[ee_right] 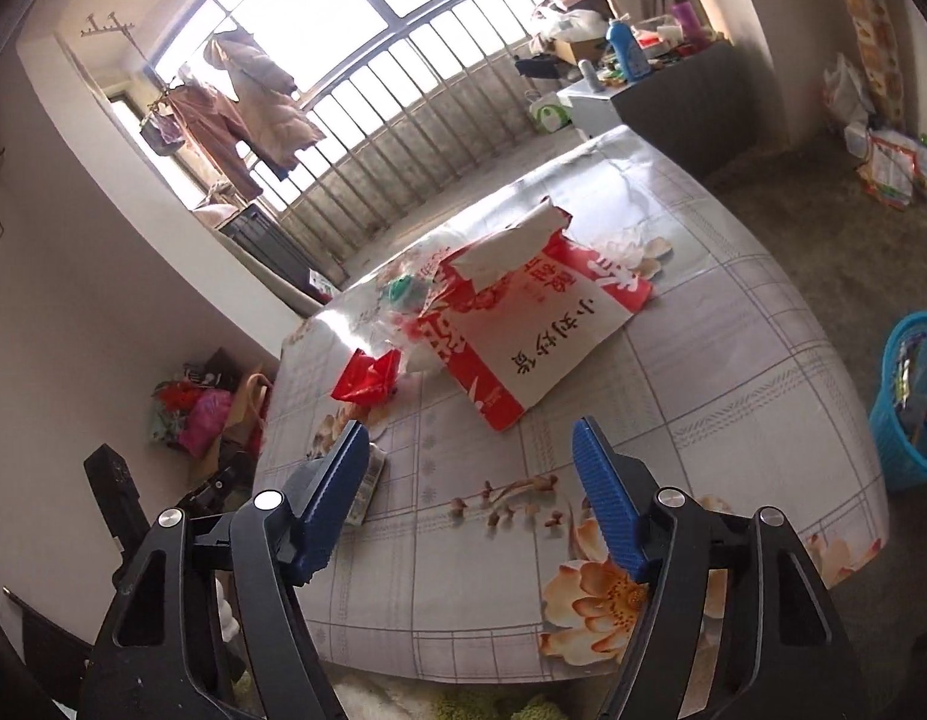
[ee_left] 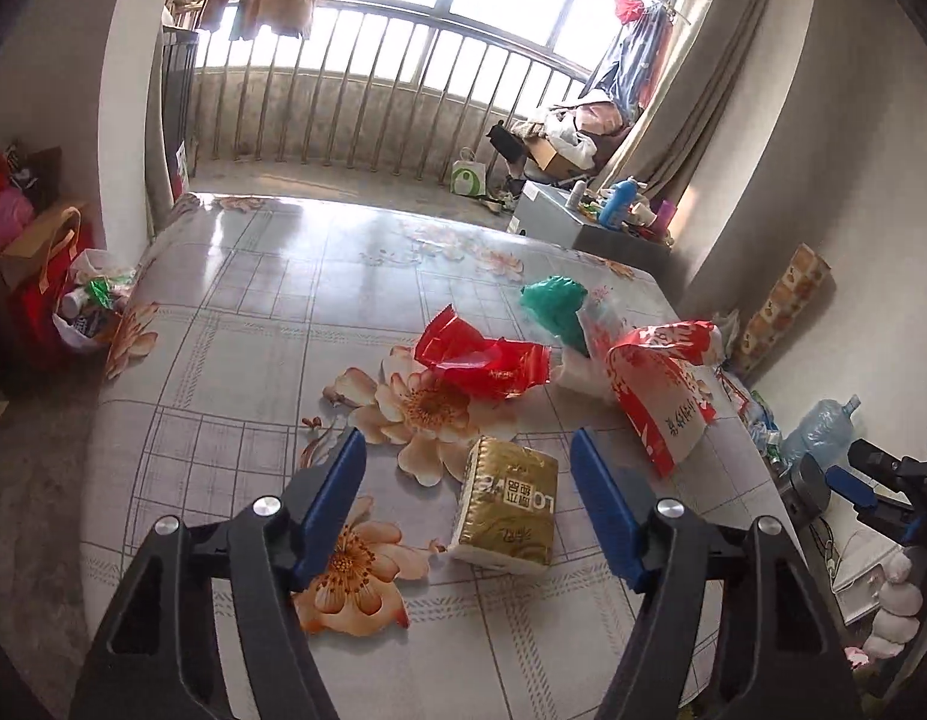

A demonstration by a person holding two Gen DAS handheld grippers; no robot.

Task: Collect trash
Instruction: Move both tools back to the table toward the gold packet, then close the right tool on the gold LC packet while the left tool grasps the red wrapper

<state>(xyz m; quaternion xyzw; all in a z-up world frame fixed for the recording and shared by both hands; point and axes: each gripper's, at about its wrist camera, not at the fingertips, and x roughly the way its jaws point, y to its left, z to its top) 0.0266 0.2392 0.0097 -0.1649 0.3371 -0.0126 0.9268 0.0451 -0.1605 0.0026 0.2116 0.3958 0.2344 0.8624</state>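
Hovering wide open, the left tongs [ee_left: 468,456] frame a gold tissue pack [ee_left: 506,507] on the tabletop [ee_left: 235,324]; lower squarely, then close. Right tongs [ee_right: 470,444] also open, empty.

The table cover [ee_left: 271,300] below both grippers is smooth, glossy sheet with a printed flower pattern; it reflects window light. Ahead of the left gripper [ee_left: 468,468], the tissue pack [ee_left: 508,507] is wrapped in shiny gold film. Beyond it, the red wrapper [ee_left: 481,357] is crinkled, glossy plastic film, and the green bag [ee_left: 553,303] is thin, wrinkled plastic. Ahead of the right gripper [ee_right: 470,459], the red-and-white bag [ee_right: 523,330] is creased and semi-gloss; paper or plastic cannot be determined. Gripper fingers [ee_right: 607,498] carry ribbed, matt blue pads on matt black arms with bright metal pins. To its right, the blue basket [ee_right: 907,402] is perforated plastic.
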